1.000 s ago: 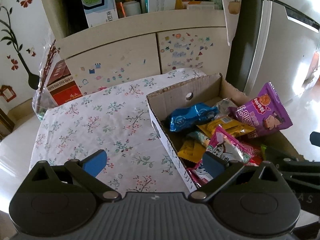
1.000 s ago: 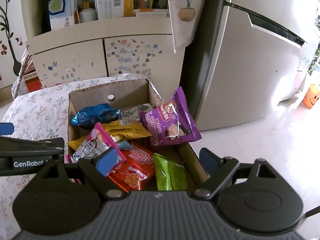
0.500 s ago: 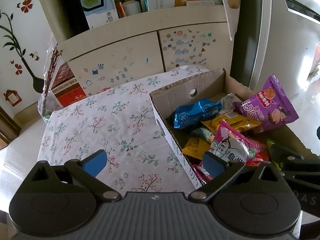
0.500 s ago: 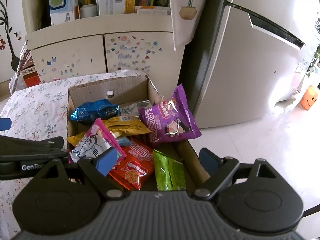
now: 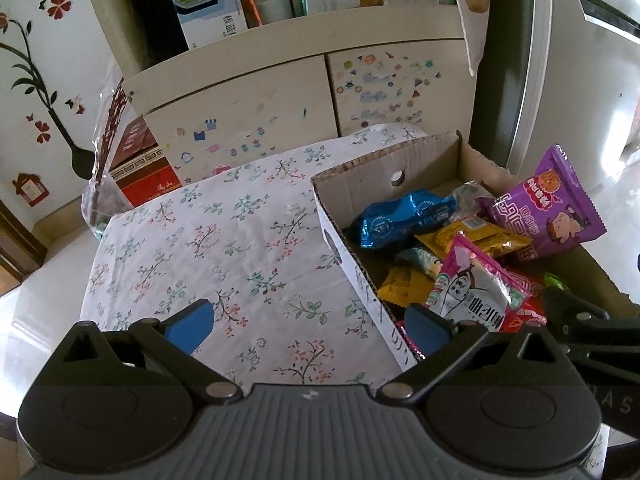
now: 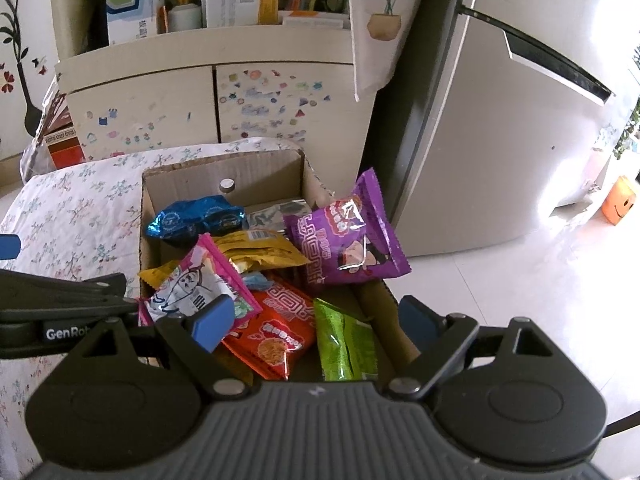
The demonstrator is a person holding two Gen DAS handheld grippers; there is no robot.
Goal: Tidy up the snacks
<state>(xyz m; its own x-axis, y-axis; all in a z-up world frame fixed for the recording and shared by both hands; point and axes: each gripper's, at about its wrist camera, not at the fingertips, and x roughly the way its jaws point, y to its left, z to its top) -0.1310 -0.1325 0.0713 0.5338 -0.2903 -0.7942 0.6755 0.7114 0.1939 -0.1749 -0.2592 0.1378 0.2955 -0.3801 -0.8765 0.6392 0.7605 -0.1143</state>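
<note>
Both grippers wide open, holding nothing. Pink packet (image 6: 200, 284) tops the pile in the box (image 6: 256, 174), at 11 o'clock off my right gripper (image 6: 312, 320), long axis 11-to-5. Left gripper (image 5: 308, 320) sits farther, over the cloth (image 5: 224, 240).

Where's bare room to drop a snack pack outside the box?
Free: the floral tablecloth, from the cardboard box wall across to the red carton at the far left corner. Crowded: the box itself, piled with packets, purple packet leaning over its right rim. Both the left gripper and right gripper are open and empty.
</note>
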